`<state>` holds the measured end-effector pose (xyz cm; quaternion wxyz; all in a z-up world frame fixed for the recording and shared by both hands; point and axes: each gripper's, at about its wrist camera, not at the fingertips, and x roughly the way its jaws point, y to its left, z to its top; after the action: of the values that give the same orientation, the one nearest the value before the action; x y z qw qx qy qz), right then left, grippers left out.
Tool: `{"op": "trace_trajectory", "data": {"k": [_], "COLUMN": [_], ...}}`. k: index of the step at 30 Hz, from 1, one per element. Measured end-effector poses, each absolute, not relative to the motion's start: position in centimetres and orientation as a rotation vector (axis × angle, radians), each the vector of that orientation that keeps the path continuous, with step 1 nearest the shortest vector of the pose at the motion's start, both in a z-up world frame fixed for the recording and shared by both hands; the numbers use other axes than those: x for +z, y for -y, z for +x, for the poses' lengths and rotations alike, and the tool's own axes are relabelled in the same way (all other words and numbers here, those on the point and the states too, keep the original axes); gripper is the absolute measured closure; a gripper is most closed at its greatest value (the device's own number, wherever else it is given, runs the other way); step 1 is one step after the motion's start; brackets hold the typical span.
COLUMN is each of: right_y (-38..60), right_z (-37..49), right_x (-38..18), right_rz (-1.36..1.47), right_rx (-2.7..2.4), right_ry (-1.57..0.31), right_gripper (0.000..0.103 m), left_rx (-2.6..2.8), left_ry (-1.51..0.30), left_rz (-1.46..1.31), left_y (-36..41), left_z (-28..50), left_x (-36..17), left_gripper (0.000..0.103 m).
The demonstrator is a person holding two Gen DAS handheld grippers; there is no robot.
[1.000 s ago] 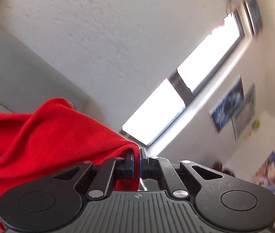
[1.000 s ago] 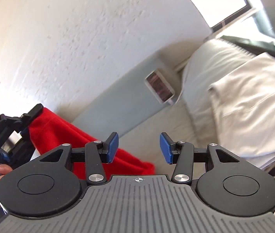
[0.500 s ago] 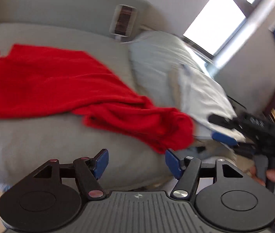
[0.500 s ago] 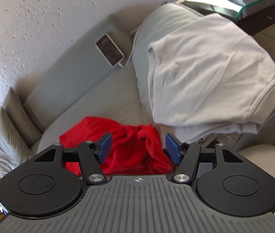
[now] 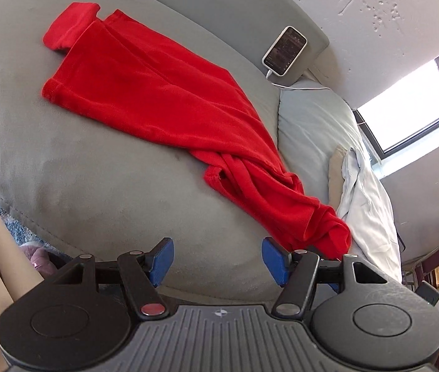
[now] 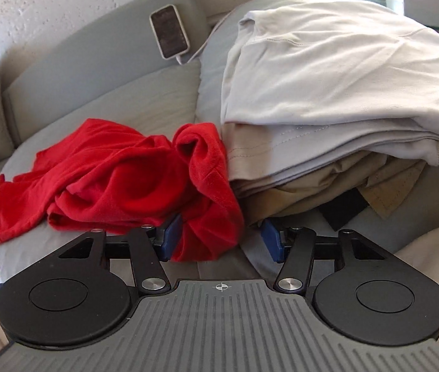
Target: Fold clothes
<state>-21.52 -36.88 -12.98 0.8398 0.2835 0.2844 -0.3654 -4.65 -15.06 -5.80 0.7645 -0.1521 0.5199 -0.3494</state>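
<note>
A red garment (image 5: 169,102) lies stretched and twisted across the grey sofa seat (image 5: 95,186), flat at its far end and bunched at its near end. My left gripper (image 5: 217,260) hovers open above the seat's front edge, just short of the bunched end, with nothing between its blue pads. In the right wrist view the red garment (image 6: 110,173) is crumpled against a stack of folded clothes. My right gripper (image 6: 221,238) is low over it with its jaws closing. A lump of red cloth sits between them against the left pad, and the right pad stands clear.
A stack of folded pale and tan clothes (image 6: 328,77) sits on the sofa to the right of the red garment. A phone (image 6: 171,31) on a cable leans on the backrest. Dark chairs (image 5: 436,266) stand beyond the sofa's right end.
My left gripper has let go of the red garment, which now lies on the sofa. Both grippers have tipped down from the wall toward the seat, and the right one has sunk onto the bunched end.
</note>
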Motion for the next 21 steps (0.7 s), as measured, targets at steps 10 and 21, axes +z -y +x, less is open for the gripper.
{"op": "trace_trajectory", "data": {"k": [10, 21], "right_y": [38.2, 37.2], "right_z": [-22.5, -20.1], "right_x": [-14.3, -9.8], "right_rz": [0.908, 0.828], "right_rx": [-0.736, -0.661], "right_ry": [-0.494, -0.544], "right_gripper": [0.063, 0.099], "left_rx": [-0.761, -0.740], "left_ry": [-1.138, -1.174], "left_rz": [-0.378, -0.468], "left_y": [13.1, 11.1], "left_z": [-4.9, -4.4], "left_x": [-6.0, -7.2], "left_gripper": [0.043, 0.042]}}
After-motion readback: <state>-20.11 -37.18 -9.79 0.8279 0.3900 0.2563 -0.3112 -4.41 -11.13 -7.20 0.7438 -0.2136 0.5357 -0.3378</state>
